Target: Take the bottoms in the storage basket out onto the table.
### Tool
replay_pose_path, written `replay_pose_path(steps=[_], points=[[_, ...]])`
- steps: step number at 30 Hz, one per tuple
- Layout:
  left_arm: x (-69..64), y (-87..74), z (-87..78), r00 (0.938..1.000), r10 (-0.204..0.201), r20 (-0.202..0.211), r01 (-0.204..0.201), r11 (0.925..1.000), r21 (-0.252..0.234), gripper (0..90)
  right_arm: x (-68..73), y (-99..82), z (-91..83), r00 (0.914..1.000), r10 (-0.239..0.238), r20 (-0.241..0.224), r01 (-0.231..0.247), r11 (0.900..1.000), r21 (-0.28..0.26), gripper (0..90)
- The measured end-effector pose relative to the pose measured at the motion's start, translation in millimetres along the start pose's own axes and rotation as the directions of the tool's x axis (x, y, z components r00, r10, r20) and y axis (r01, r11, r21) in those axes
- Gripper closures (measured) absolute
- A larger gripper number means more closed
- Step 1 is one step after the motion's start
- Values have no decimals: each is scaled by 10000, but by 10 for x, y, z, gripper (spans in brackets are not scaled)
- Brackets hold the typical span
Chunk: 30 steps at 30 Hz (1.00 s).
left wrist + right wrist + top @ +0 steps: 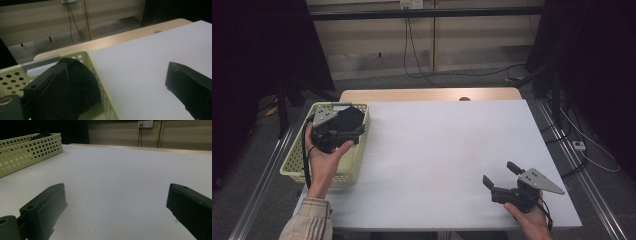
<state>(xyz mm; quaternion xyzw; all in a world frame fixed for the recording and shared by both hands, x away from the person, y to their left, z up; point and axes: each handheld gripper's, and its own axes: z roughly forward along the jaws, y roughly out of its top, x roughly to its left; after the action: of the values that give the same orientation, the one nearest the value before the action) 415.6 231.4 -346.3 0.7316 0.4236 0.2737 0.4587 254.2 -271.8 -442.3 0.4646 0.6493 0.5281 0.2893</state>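
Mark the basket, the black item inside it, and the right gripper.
basket (297, 161): high view, its left perforated wall.
black item (75, 82): left gripper view, the dark bulk's middle.
right gripper (501, 176): high view, midway between its open jaws' tips.

Dim indoor scene, lit softly from above. The white tabletop (447, 150) is the brightest area and shows an even, pale grey tone with no glare. Far left and far right corners of the high view fall into near black. Shadows are faint and soft-edged beneath the yellow basket (357, 165). Both gripper views are grainy, with the close black jaws blurred. A black cloth (75, 85) in the basket shows little detail.
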Motion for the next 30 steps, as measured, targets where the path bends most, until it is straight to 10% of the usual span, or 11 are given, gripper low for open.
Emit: replay_pose_path(steps=[30], points=[[425, 153, 511, 9953, -103, -966, 204, 9943, 1046, 68, 2, -5, 8, 10000, 30, -60, -29, 9999, 126, 26]])
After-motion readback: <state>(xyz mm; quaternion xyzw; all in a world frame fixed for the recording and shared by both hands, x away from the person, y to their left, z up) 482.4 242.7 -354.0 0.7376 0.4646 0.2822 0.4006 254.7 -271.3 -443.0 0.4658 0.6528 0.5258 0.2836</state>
